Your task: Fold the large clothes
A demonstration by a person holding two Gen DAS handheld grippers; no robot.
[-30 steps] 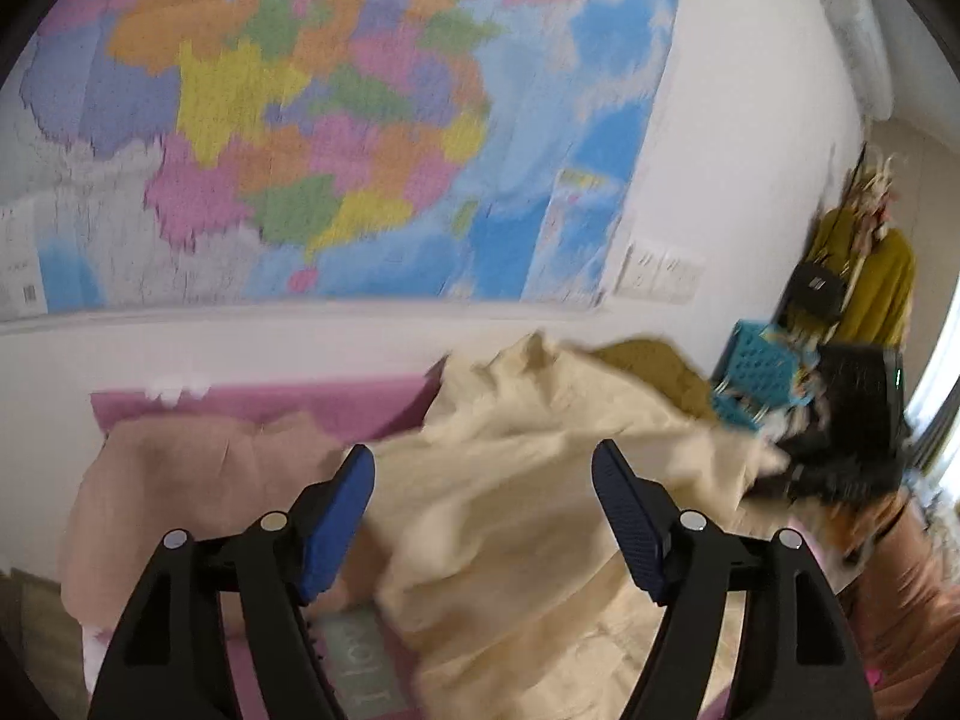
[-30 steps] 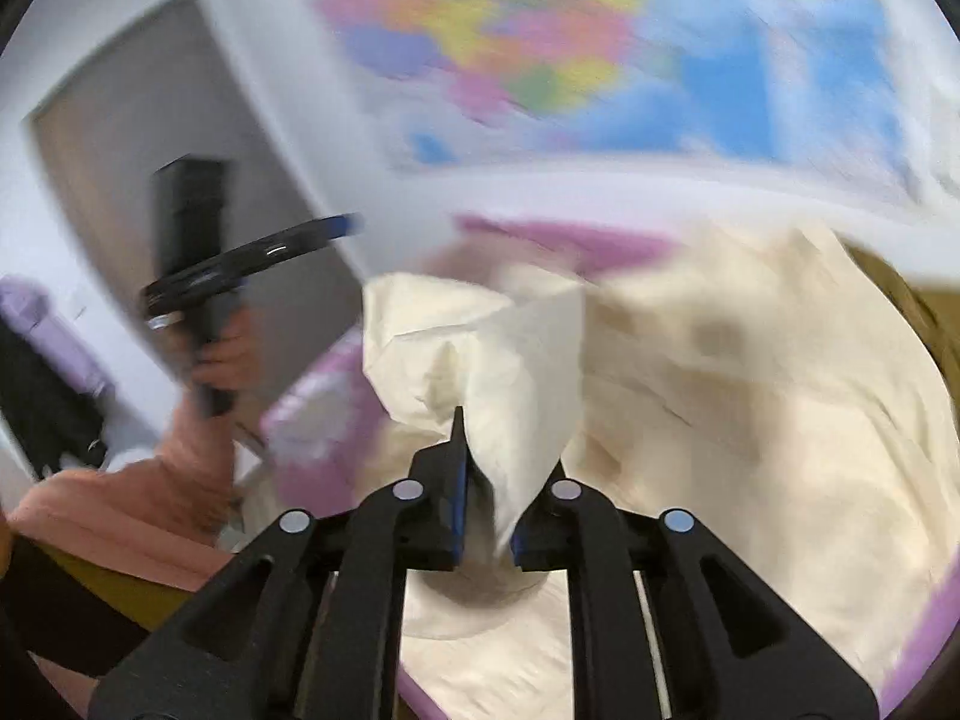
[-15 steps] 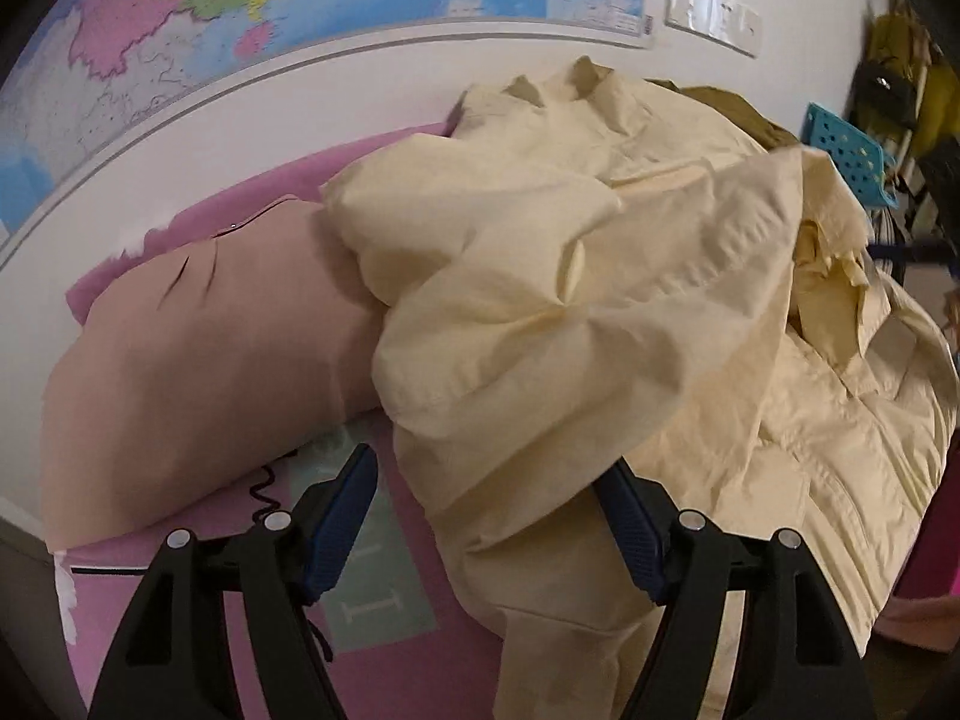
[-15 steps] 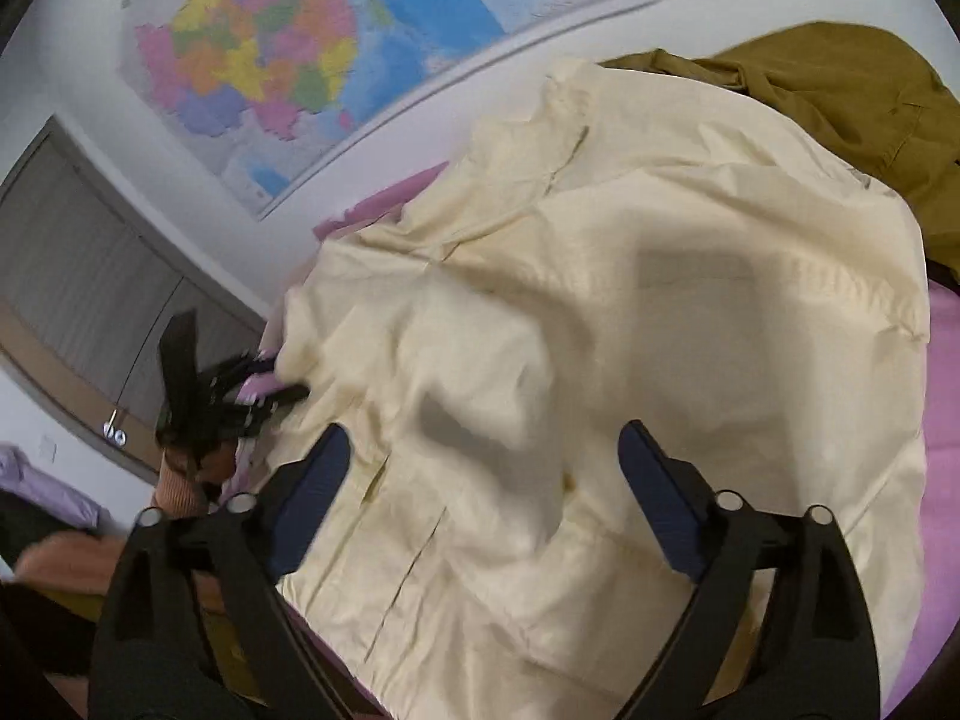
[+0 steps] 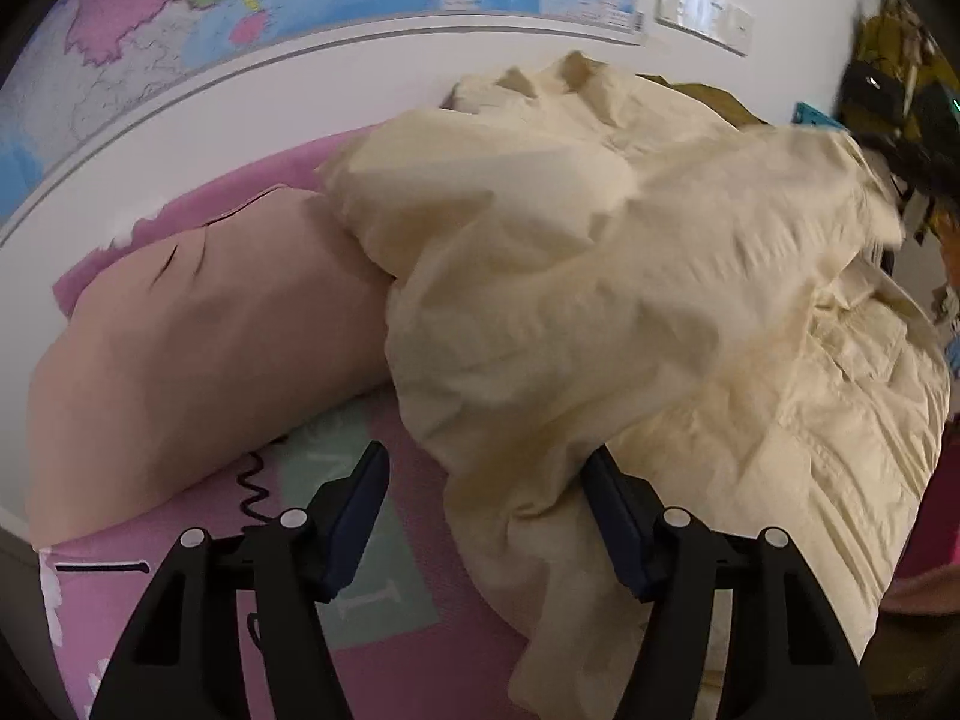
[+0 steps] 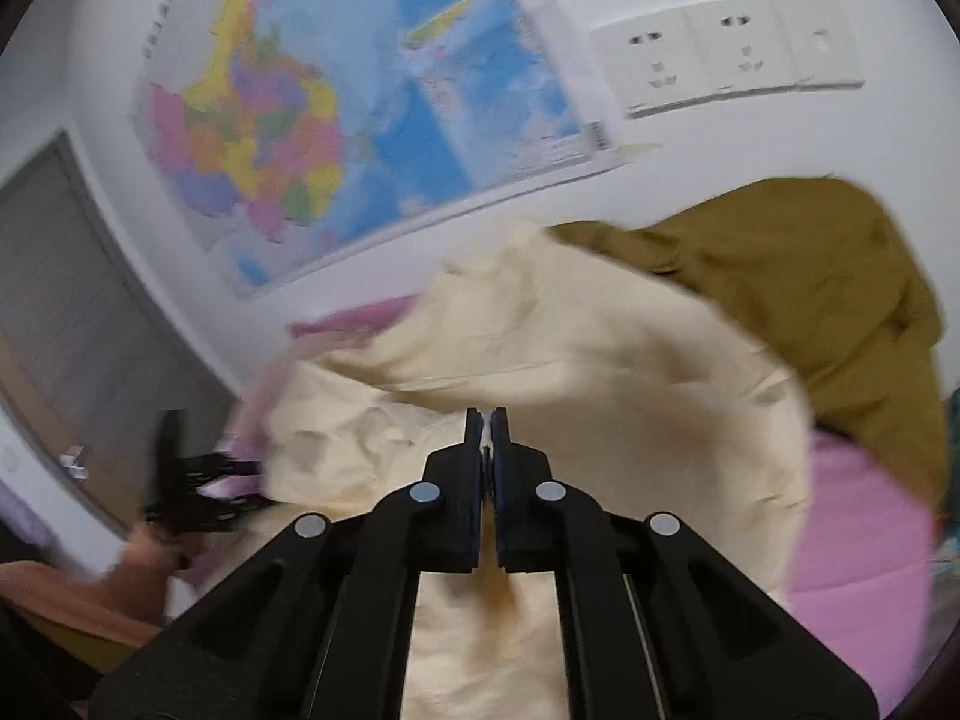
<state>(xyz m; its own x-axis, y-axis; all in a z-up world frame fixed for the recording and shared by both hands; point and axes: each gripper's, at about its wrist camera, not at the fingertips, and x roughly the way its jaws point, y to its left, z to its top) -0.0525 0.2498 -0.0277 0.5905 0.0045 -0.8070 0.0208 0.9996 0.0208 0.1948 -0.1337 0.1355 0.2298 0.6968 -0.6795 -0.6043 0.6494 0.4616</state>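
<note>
Lying crumpled, the cream shirt [image 5: 600, 312] covers the pink mat [image 5: 396, 648].

Left gripper [image 5: 486, 516] tilts downward, jaws closing; right gripper [image 6: 487, 420] has jaws pressed together.

Both wrist views look steeply down, close over the cream shirt [image 5: 630, 312] they share, toward the map wall [image 6: 360, 120].
</note>
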